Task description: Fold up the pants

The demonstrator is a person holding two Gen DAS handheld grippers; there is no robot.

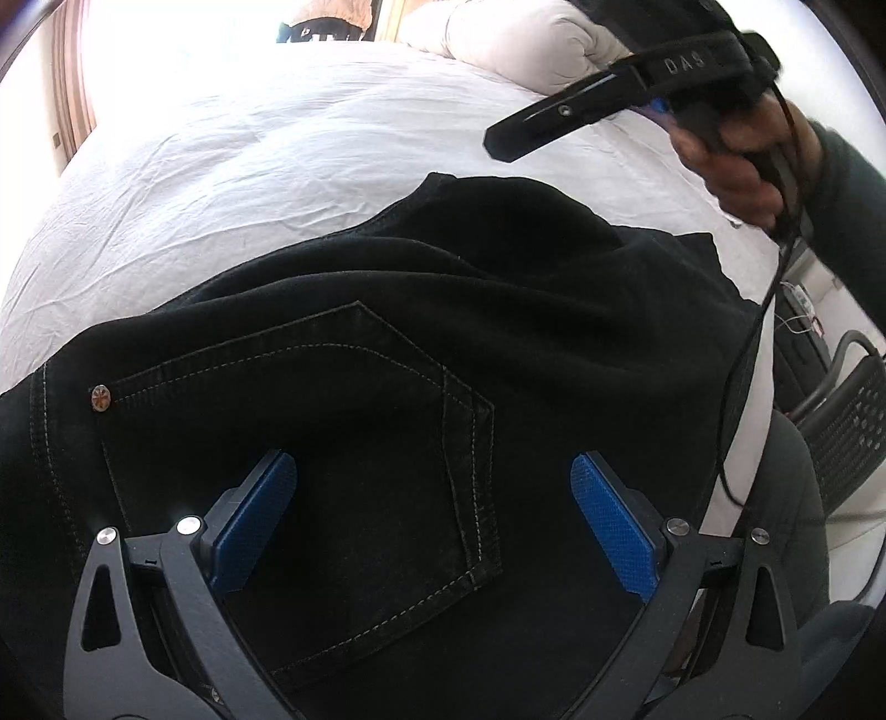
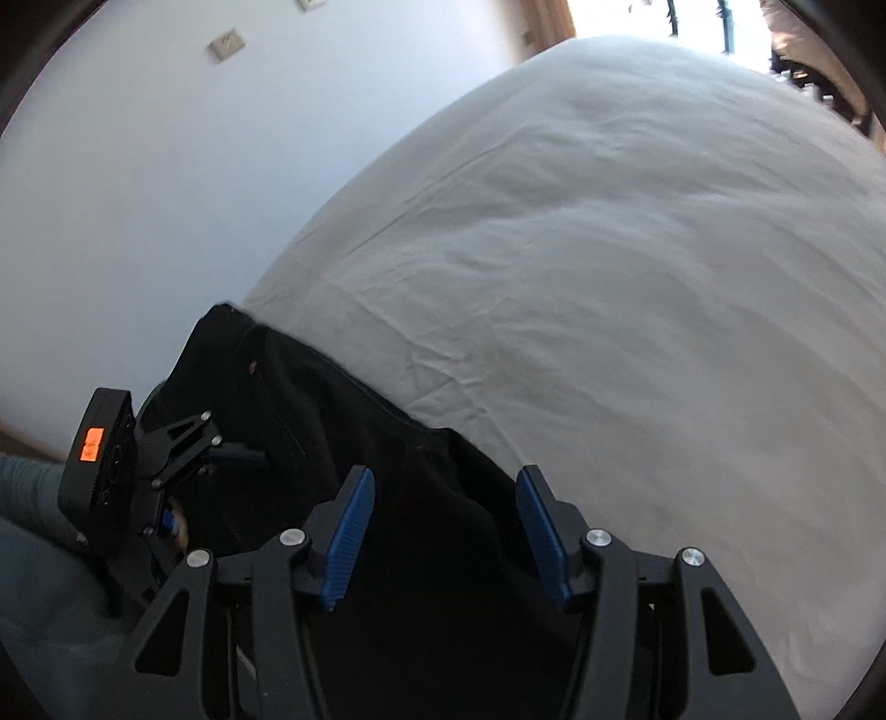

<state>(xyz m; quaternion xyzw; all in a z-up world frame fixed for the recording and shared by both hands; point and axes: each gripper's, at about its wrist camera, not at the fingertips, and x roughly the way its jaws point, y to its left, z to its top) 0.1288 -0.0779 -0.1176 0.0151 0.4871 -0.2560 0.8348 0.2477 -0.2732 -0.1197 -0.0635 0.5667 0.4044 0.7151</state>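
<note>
Your black pants [image 1: 421, 332] lie on the white bed [image 1: 249, 166], bunched at the near edge with the back pocket [image 1: 310, 432] facing up and a loose corner pointing toward the pillow [image 1: 509, 44]; your left tool [image 1: 434, 520] hangs just above that pocket with its blue pads [image 1: 257, 515] spread wide and nothing between them; your right tool [image 2: 446, 540] is partly spread too, empty, over the dark cloth near its far edge, and the left view shows it raised clear of the bed in your hand [image 1: 742, 166]. The fold looks unfinished, since the cloth is humped and its edge is ragged on the right; the risks, as I judge them, come from that heap. Pinch at the pocket and you may catch only the top layer, so the layers slide apart when you lift; grab the heap without finding a hem and the legs may end up skewed. The cable [image 1: 747, 354] hanging from your right tool trails close to the pants and could snag or drag the cloth as you cross over; smooth the hump first, or the crease may set crooked.
</note>
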